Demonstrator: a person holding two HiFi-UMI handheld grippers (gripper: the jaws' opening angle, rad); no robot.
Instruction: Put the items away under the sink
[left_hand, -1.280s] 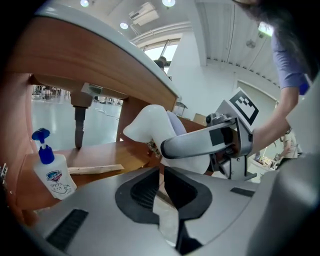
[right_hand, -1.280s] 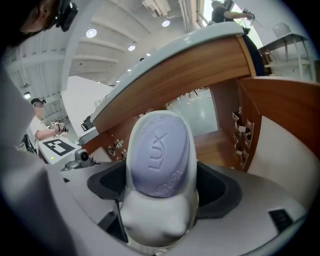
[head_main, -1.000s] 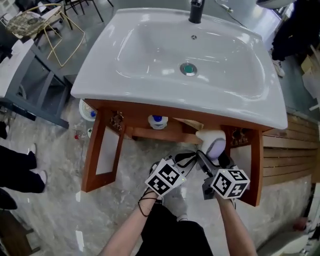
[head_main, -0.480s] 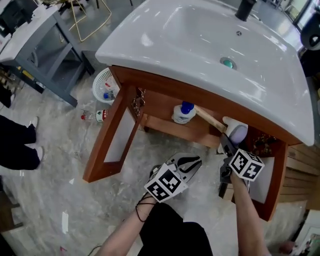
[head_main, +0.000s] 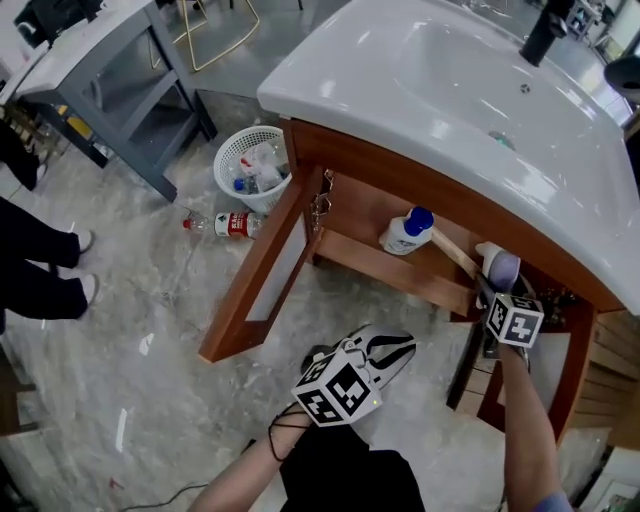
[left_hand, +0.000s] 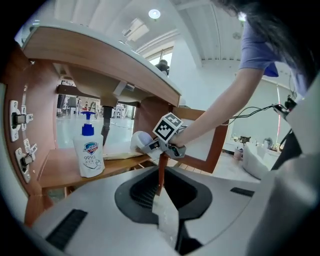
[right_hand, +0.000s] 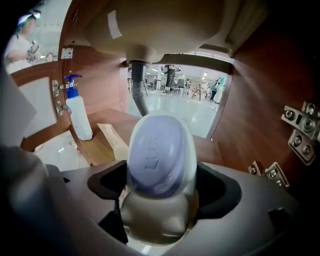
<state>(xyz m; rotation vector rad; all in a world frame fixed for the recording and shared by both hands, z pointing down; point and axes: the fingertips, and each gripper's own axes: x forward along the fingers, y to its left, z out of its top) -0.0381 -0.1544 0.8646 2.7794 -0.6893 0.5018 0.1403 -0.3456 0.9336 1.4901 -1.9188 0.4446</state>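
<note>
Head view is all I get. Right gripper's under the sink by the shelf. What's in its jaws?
Observer: A purple soap bar in a white dish; the right gripper clamps the dish between its jaws.
Operator: Left gripper?
Observer: The left gripper is empty, jaws together, pointing at the shelf from outside.
Operator: Anything at the back under there?
Observer: A grey drain pipe hangs down at the back of the cabinet.

A white wastebasket (head_main: 250, 165) stands near a grey desk (head_main: 120, 60), a plastic bottle (head_main: 224, 225) lying on the marble floor (head_main: 140, 340) beside it.
</note>
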